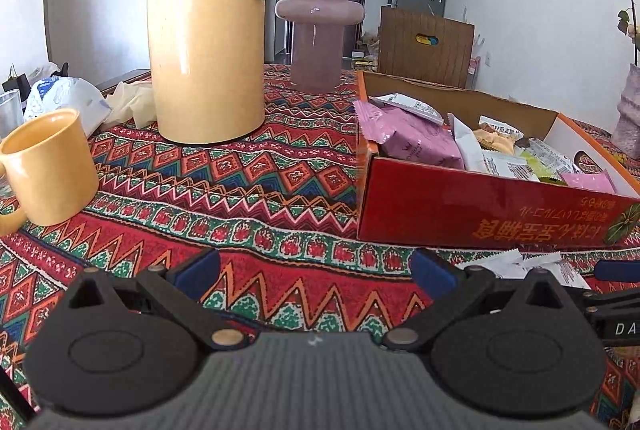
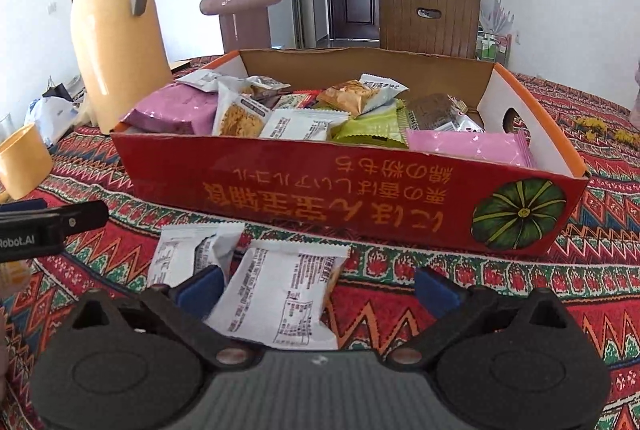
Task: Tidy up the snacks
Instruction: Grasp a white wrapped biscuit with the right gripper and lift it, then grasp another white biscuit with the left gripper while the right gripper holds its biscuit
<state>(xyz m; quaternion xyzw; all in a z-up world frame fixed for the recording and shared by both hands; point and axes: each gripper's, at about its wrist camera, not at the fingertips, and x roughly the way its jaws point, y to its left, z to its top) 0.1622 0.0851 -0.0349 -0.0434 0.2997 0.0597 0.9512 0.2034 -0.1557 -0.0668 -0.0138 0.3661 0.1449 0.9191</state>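
While we look along the left gripper (image 1: 316, 268), its blue-padded jaws stand wide apart with only the red, green and orange patterned tablecloth (image 1: 240, 197) between them; we hold nothing there. To the right sits the shallow red cardboard box with orange lettering (image 1: 480, 205), already heaped with wrapped snacks, a purple foil packet (image 1: 416, 141) at its near left corner. Far left of the box stand the tall yellow thermos jug with a grey handle (image 1: 208, 41) and the mauve glass vase of flowers (image 1: 318, 37); a yellow ceramic mug (image 1: 48, 165) sits near left. We judge these are set clear of the box so the work area in front stays free.

Through the right view, our right gripper (image 2: 316, 290) is spread open over a white printed snack packet (image 2: 280, 302) lying flat on the cloth just in front of the box's near wall. The packet lies between the pads but neither presses on it. A second white packet (image 2: 192, 250) lies just to its left, touching it. Both are still outside the box, so we judge the nearer one is next to be gripped and lifted in.
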